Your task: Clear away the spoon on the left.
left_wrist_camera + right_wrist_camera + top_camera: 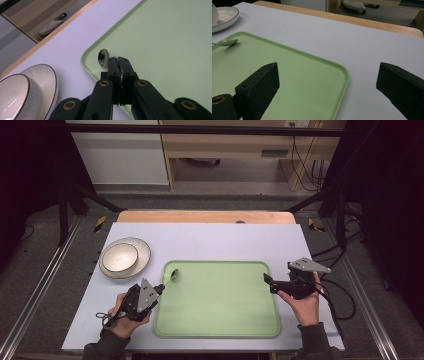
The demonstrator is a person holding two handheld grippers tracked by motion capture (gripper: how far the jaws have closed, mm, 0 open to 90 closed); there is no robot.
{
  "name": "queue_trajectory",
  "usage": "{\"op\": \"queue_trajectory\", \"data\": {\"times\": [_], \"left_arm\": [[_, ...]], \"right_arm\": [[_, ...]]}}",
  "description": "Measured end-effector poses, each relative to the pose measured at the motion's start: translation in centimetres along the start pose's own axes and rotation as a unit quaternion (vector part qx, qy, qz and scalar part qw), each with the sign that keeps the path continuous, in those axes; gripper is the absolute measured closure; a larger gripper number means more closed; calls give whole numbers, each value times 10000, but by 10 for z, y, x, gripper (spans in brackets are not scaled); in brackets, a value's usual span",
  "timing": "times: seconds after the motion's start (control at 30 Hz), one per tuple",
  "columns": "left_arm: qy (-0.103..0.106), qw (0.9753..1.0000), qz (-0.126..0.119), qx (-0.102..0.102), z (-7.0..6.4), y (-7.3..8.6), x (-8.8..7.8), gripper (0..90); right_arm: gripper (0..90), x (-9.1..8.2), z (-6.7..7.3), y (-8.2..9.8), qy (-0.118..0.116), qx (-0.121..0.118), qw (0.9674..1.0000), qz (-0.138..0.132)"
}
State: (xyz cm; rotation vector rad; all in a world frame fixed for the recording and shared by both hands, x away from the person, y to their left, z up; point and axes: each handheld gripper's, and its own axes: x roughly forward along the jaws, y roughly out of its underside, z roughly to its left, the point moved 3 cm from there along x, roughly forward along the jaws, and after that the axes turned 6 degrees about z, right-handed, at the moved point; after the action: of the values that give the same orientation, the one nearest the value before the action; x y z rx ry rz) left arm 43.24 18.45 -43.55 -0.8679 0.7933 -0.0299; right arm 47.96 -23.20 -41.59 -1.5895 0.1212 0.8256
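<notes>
While bowl (pixel 120 257) sits in plate (pixel 142 261), tray (pixel 220 320) holds spoon (pixel 171 276) (gripped).

Polished metal spoon (pixel 103 57), matt green plastic tray (pixel 175 45), glossy glazed ceramic bowl (pixel 120 257)

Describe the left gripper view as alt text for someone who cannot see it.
The left gripper has its two black jaws shut on a shiny metal spoon over the corner of a pale green plastic tray. A cream ceramic bowl sits in a matching plate at lower left.

A white bowl (pixel 120 257) sits in a plate (pixel 142 255); wooden table edge (pixel 205 216) beyond.
</notes>
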Motion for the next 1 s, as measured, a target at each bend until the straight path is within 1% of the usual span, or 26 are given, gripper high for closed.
{"op": "queue_trajectory", "data": {"times": [0.03,0.07,0.17,0.27,0.3,0.33,0.37,0.4,0.63,0.7,0.73,1.0], "left_arm": [[-12,10000,-15,13,-1,0,1,887],[-45,10000,19,81,-2,-1,1,886],[-51,9998,53,191,-5,-1,2,883],[-10,9992,124,385,-9,-2,3,872],[-31,9990,138,432,-10,-2,4,868],[-31,9990,138,432,-10,-2,4,866],[-41,9984,172,545,-13,-2,5,862],[-25,9980,193,594,-14,-2,5,861],[21,9965,255,800,-19,-3,6,852],[55,9959,302,854,-20,-3,7,845],[34,9953,319,910,-21,-3,7,842],[61,9932,410,1088,-25,-3,10,820]], "right_arm": [[50,0,0,0,0,2,10000,0],[50,0,0,0,-6,6,10000,8],[50,0,0,0,-1,-1,10000,5],[50,0,0,0,-3,-15,10000,15],[50,0,0,0,-3,-11,10000,13],[50,0,0,0,-3,-20,10000,20],[50,0,0,0,-4,-21,10000,23],[50,0,0,0,-11,-17,10000,37],[50,0,0,0,-14,-18,10000,49],[50,1,0,0,-14,-19,10000,50],[50,1,0,0,-9,-32,10000,44],[50,1,0,0,-16,-19,10000,51]]}}
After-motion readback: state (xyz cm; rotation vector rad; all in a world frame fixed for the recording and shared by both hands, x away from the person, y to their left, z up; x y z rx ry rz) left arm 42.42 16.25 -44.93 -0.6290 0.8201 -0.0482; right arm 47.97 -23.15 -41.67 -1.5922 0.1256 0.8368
